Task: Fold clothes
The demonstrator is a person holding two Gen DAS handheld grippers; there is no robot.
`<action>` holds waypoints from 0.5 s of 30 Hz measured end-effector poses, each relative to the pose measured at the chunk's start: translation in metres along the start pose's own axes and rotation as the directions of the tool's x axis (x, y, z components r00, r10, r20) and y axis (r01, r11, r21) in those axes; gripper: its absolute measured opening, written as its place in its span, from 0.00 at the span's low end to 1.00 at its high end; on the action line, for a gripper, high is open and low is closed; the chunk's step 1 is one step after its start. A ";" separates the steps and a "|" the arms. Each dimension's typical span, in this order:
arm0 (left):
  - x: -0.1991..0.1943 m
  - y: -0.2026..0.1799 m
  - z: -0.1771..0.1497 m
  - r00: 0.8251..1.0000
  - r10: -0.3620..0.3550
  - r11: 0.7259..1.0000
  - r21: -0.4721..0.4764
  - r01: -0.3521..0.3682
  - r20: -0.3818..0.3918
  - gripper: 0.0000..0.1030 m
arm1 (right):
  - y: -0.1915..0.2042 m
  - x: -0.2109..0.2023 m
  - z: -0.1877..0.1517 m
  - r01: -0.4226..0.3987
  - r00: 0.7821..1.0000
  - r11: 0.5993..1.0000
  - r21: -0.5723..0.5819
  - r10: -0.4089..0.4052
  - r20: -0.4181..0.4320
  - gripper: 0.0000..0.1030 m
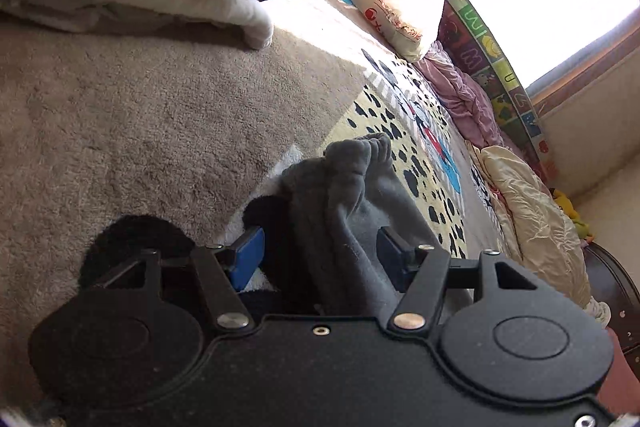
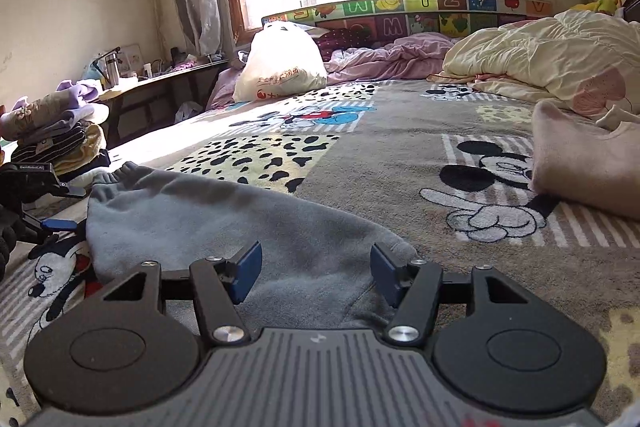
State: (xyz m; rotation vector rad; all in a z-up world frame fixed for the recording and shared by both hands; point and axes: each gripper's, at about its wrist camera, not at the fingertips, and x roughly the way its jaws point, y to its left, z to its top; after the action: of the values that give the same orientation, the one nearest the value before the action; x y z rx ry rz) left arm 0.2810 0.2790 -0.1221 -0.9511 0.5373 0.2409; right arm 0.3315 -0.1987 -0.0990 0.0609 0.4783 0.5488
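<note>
So the grey fleece garment (image 2: 224, 223) was lying flat on the cartoon-print blanket (image 2: 400, 163), stretched between both tongs. The right gripper (image 2: 316, 273) sat spread wide over its near edge, nothing pinched. The left gripper (image 1: 320, 255) was spread too, with the bunched elastic cuff (image 1: 360, 155) sitting between its blue pads (image 1: 249, 251), not clamped. A stack of folded clothes (image 2: 56, 139) sat just behind the left gripper.
</note>
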 end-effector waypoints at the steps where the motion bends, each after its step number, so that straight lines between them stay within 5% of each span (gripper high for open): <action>1: 0.002 0.000 0.000 1.000 -0.004 1.000 -0.003 0.004 -0.001 0.59 | 0.000 0.002 -0.001 0.004 1.000 1.000 -0.006 -0.004 -0.013 0.59; 11: 0.034 0.007 0.023 0.998 -0.063 0.994 -0.093 0.064 0.008 0.55 | -0.004 0.014 -0.007 0.010 0.997 1.000 -0.016 -0.011 -0.073 0.59; 15: 0.037 0.009 0.026 0.998 -0.066 0.991 -0.114 0.067 0.015 0.36 | -0.004 0.016 -0.006 -0.001 0.998 1.000 -0.012 0.000 -0.069 0.61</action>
State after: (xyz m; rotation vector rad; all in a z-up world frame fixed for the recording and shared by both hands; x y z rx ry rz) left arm 0.3169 0.3041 -0.1366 -1.0768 0.4845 0.2187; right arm 0.3425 -0.1943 -0.1123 0.0302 0.5419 0.5555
